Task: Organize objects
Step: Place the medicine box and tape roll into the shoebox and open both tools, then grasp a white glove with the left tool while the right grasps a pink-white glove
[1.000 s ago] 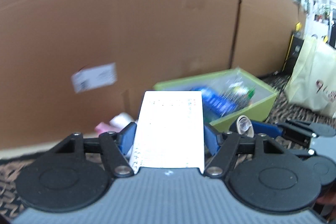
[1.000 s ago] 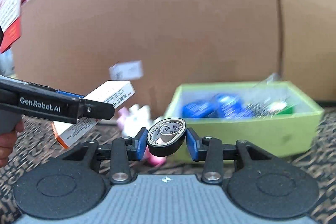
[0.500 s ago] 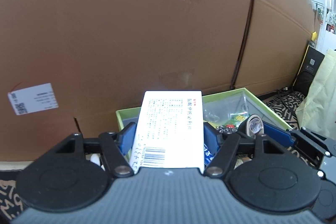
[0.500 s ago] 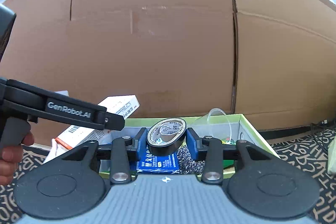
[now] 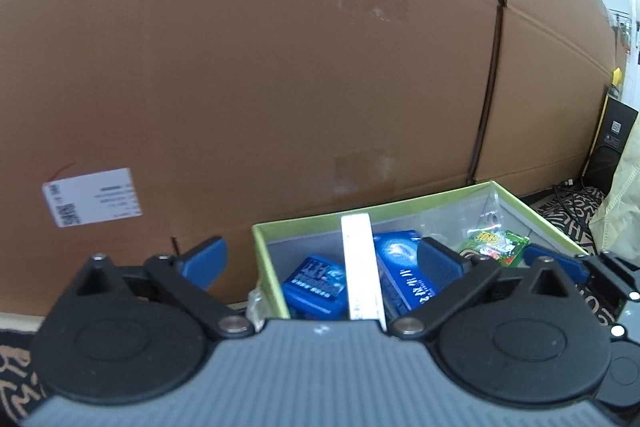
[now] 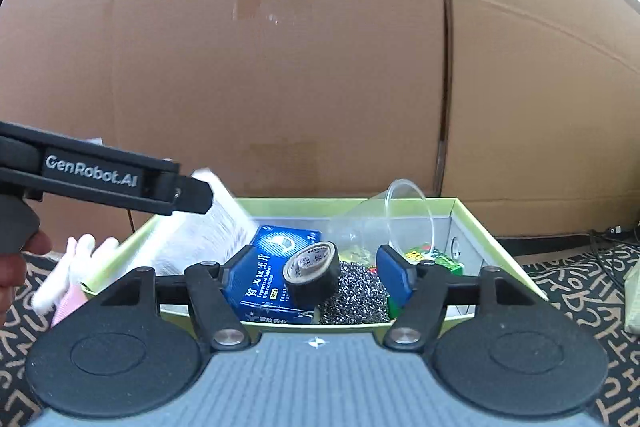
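While its jaws have just been opening, the left gripper (image 5: 320,263) stands spread wide and grips nothing; the white rectangular carton (image 5: 362,267), edge-on, sits between the blue pads, touching neither, over the lime-green open storage box (image 5: 532,217). The right gripper (image 6: 316,271), jaws likewise just opening, stands partly spread; the black roll of electrical tape (image 6: 311,273) lies between its pads, clear of both, above the box's near side. Box contents: blue printed packets (image 6: 260,283), silver steel-wool scourer (image 6: 356,291), clear plastic cup (image 6: 400,215) tilted at the far wall, green packet (image 5: 496,245) at right. Behind: brown corrugated cardboard wall (image 5: 280,67).
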{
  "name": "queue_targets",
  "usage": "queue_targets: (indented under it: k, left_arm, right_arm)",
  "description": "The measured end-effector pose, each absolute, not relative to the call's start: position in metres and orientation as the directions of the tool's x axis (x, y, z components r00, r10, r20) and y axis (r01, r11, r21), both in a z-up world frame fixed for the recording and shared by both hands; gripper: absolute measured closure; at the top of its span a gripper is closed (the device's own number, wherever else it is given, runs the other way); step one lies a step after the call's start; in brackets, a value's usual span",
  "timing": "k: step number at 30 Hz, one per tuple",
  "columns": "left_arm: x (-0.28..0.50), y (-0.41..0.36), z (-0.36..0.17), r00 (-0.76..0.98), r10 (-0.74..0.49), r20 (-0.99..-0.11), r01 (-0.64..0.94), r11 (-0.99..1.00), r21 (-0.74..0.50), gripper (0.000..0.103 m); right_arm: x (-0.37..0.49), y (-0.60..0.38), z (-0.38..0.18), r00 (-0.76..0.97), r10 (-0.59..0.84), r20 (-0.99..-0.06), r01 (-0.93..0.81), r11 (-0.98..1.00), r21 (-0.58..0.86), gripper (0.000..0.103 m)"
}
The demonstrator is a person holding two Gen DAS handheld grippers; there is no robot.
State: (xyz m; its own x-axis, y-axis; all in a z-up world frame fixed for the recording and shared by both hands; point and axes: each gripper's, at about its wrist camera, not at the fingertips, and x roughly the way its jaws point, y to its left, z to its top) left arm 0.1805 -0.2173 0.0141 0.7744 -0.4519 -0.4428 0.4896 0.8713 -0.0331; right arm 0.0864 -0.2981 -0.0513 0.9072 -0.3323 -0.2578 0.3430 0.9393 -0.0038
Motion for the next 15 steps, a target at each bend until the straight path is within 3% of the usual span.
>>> queue_targets:
  k: [9, 15]
  left_arm:
    - [0.164, -0.193, 0.018, 0.789, -0.437, -0.432, 0.467, 0.883, -0.041, 0.0]
    - [0.164, -0.16, 0.009, 0.802, -0.363, -0.474, 0.391, 0.919, -0.043, 0.0]
  right_arm:
    - [0.077, -0.268, -0.039, 0.923, -0.31, -0.229, 0.314, 0.949, -0.023, 0.029]
    - [0.089, -0.234, -0.046, 0.932, -0.239, -0.271, 0.239, 0.97, -0.036, 0.028]
